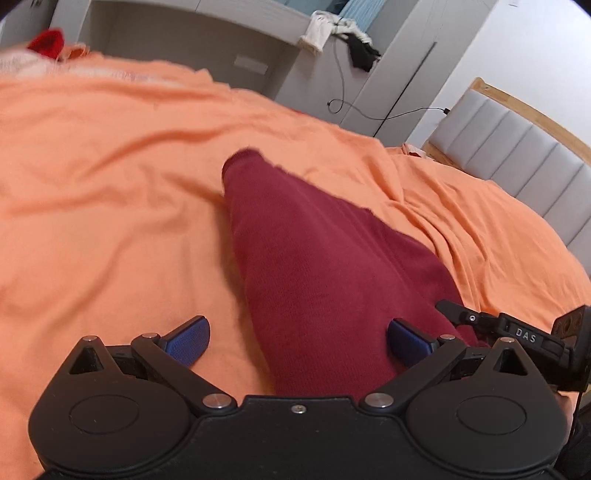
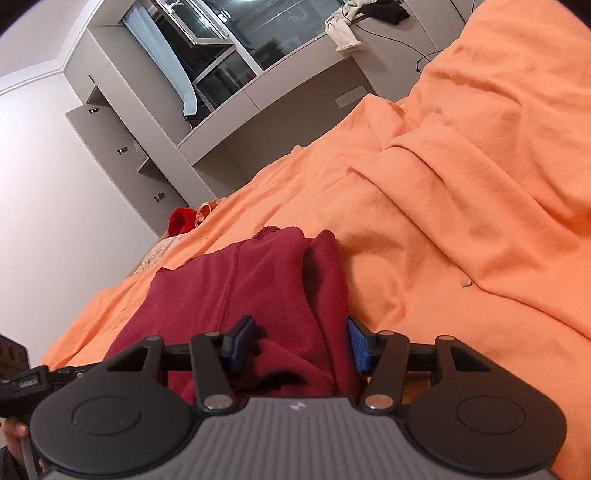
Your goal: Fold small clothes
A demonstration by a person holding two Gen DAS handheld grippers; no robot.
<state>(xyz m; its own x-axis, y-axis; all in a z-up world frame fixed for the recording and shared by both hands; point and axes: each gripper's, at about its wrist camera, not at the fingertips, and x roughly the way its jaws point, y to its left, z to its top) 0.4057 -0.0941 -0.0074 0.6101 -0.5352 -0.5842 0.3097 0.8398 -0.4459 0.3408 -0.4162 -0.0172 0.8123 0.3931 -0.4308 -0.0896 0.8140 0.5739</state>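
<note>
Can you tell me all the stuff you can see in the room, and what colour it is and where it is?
maroon garment: one, dark red, lying partly folded on the bed between both grippers' fingers
orange sheet: one, orange, wrinkled, covering the bed
red cloth: one, bright red, at the far edge of the bed
headboard: one, grey padded with a wood frame, at the bed's end
desk unit: one, grey, beyond the bed
white cloth: one, draped on the desk unit's top
black cloth: one, beside the white cloth
cable: one, black, hanging off the desk unit
left gripper: one, black with blue pads, open
right gripper: one, black with blue pads, open around the garment's fold
</note>
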